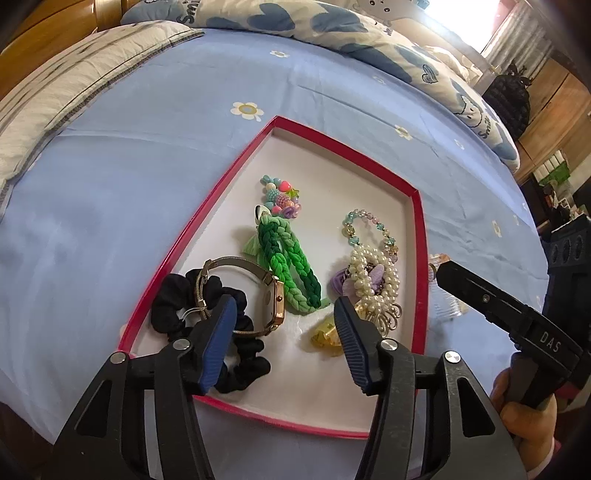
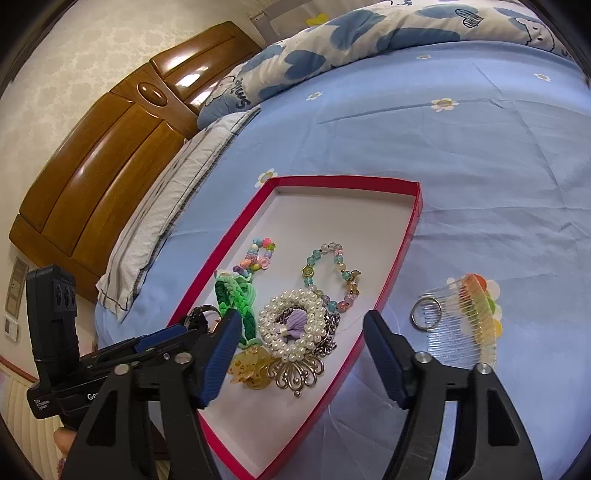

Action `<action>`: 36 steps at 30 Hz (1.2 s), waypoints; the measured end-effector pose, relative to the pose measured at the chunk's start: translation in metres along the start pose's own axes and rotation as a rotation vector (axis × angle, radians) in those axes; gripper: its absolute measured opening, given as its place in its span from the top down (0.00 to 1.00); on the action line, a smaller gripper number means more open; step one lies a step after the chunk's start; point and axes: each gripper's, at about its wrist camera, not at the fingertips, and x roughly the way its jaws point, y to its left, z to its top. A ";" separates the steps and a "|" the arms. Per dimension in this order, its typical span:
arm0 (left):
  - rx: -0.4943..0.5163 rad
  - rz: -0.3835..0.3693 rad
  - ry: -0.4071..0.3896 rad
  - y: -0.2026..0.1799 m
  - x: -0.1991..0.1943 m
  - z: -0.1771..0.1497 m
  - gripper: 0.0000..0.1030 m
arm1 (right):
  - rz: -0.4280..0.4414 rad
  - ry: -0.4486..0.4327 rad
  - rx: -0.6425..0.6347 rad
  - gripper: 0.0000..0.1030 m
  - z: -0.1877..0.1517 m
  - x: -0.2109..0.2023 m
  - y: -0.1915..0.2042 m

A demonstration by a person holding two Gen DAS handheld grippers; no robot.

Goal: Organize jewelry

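A red-rimmed box (image 1: 416,236) with a white floor lies on the blue bedsheet; it also shows in the right wrist view (image 2: 416,206). It holds a black scrunchie (image 1: 177,306), a gold watch (image 1: 275,302), a green braided band (image 1: 291,273), a bead charm (image 1: 282,197), a pearl bracelet (image 2: 291,325), a glass-bead bracelet (image 2: 332,273), a yellow clip (image 2: 249,369) and a silver ornament (image 2: 295,373). Outside the box to its right lie a clear comb (image 2: 469,321) and a metal ring (image 2: 424,312). My left gripper (image 1: 284,314) is open and empty over the box. My right gripper (image 2: 299,328) is open and empty above the box's right rim.
A patterned duvet (image 2: 369,33) lies along the far side of the bed. A grey pillow (image 2: 173,199) and a wooden headboard (image 2: 110,155) are at the left. Wooden furniture and a dark bag (image 1: 506,99) stand beyond the bed's right edge.
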 end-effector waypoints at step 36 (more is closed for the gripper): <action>-0.041 0.115 -0.160 0.016 -0.094 -0.082 0.13 | 0.013 -0.121 -0.062 0.11 -0.077 -0.088 0.031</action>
